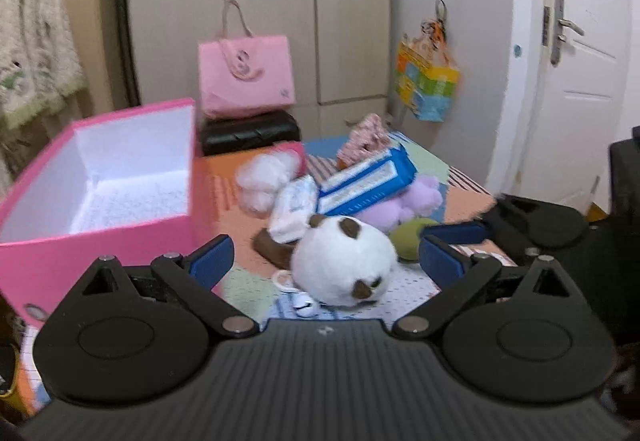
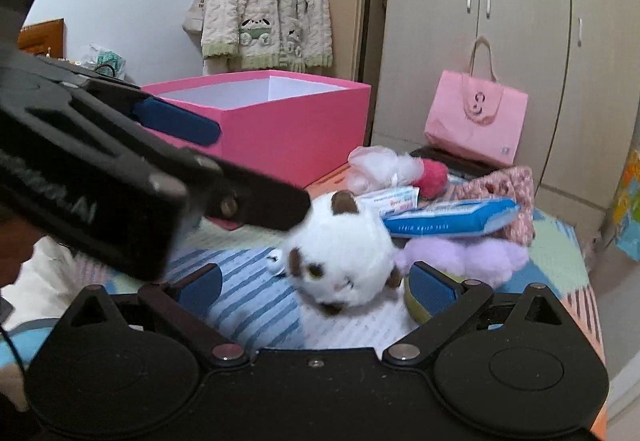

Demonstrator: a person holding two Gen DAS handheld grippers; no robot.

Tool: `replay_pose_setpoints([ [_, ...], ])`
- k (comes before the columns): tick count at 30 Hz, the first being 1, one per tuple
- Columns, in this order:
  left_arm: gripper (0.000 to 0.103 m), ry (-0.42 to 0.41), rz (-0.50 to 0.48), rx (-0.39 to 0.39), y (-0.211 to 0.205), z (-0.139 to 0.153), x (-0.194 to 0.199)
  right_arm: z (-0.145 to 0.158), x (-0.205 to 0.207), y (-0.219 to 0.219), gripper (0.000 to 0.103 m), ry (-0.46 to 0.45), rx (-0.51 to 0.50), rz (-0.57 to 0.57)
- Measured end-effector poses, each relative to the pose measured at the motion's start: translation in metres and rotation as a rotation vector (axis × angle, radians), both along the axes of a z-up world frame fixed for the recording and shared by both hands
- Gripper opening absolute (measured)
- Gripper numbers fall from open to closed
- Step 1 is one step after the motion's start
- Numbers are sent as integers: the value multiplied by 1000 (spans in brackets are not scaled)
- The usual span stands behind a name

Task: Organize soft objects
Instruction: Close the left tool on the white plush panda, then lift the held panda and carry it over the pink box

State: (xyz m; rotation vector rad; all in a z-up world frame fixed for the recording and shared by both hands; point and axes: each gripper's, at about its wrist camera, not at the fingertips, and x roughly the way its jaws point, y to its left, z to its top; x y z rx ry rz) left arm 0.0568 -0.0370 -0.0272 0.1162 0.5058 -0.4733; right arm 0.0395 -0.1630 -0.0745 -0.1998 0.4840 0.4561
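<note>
Left wrist view: the white plush (image 1: 344,261) with brown patches lay on the patterned mat (image 1: 248,293), at the near edge of a heap of soft things.
Left gripper (image 1: 326,255): released, its blue pads spread to either side of the plush and touching nothing.
Right gripper (image 2: 316,287): also released, with the plush (image 2: 340,261) lying just beyond its spread pads.
Why so held: both tools seemed lined up on the same toy, probably because it sat nearest and clear of the pile.
Heap behind: a purple plush (image 1: 404,201), a green soft thing (image 1: 412,239), a white fluffy toy (image 1: 264,177) and a blue packet (image 1: 368,181) resting tilted across the others.
Pink box (image 1: 104,193): open and bare inside, to the left of the heap, likely the place meant for the toys.
Farther off: a pink tote bag (image 1: 246,77) stood on a black case (image 1: 250,131) by the wardrobe.
Writing: print on the blue packet and the small white pack (image 2: 390,201) was too blurred to read.
</note>
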Motion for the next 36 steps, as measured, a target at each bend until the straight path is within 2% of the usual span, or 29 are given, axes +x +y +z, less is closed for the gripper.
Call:
replay_pose_setpoints([
  [6,93,109,-53,-29,-12,-16,30,-16,18,3,99,-47,-52,46],
  [8,93,183,-57,-69,-12,-23,43,-21,24,3,97,-51,-58,49],
  [10,92,219,-41,-95,-12,-29,52,-23,28,2,94,-51,-62,53],
  [13,84,207,-9,-73,-16,-34,57,-25,33,1,87,-62,-71,57],
  [14,79,205,-5,-65,-17,-36,59,-25,34,1,85,-62,-72,59],
  [16,74,231,-23,-64,-20,-39,62,-27,37,0,76,-57,-65,69],
  [21,73,234,-14,-86,-19,-41,65,-29,41,2,73,-50,-44,67],
  [29,72,220,5,-71,-20,-41,64,-32,32,4,71,-71,-39,56],
  [36,71,221,17,-27,-20,-33,55,-28,26,7,71,-87,-37,75],
])
